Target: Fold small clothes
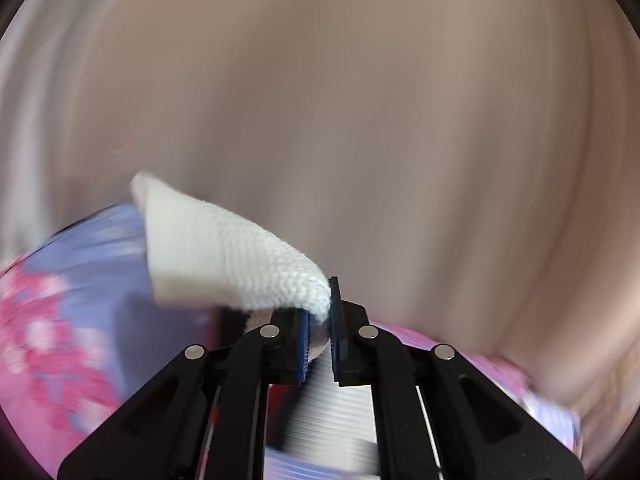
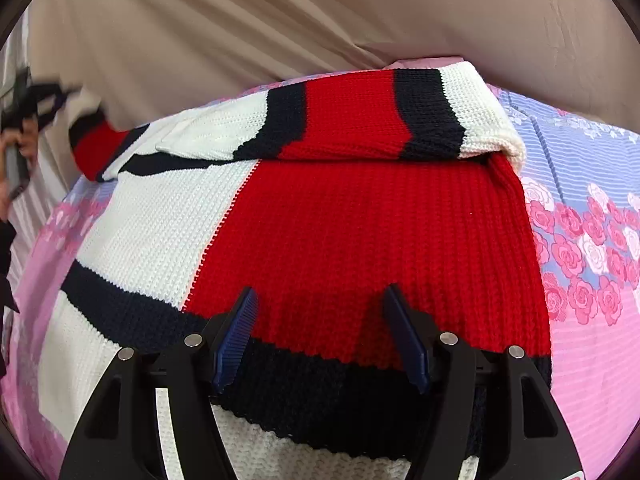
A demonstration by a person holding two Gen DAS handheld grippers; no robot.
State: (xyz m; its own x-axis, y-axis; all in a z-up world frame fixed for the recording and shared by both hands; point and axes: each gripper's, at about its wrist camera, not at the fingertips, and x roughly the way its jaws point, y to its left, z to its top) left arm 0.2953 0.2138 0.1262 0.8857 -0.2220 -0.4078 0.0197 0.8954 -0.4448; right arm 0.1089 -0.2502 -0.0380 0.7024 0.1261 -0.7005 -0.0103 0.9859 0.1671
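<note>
— Where's the sweater [image 2: 320, 216]?
— Flat on the floral bedspread [image 2: 592, 184], directly under my spread right gripper [image 2: 320, 320]. My left gripper [image 1: 320, 332] pinches the white sleeve tip [image 1: 224, 252], lifted off the left edge — it's nearer.

A home bedroom, judging by the rose-printed bedsheet [image 2: 592, 240] and beige curtain [image 2: 280, 20] behind it.

Left view motion-smeared; right view sharp, evenly lit, fisheye-bent edges
</note>
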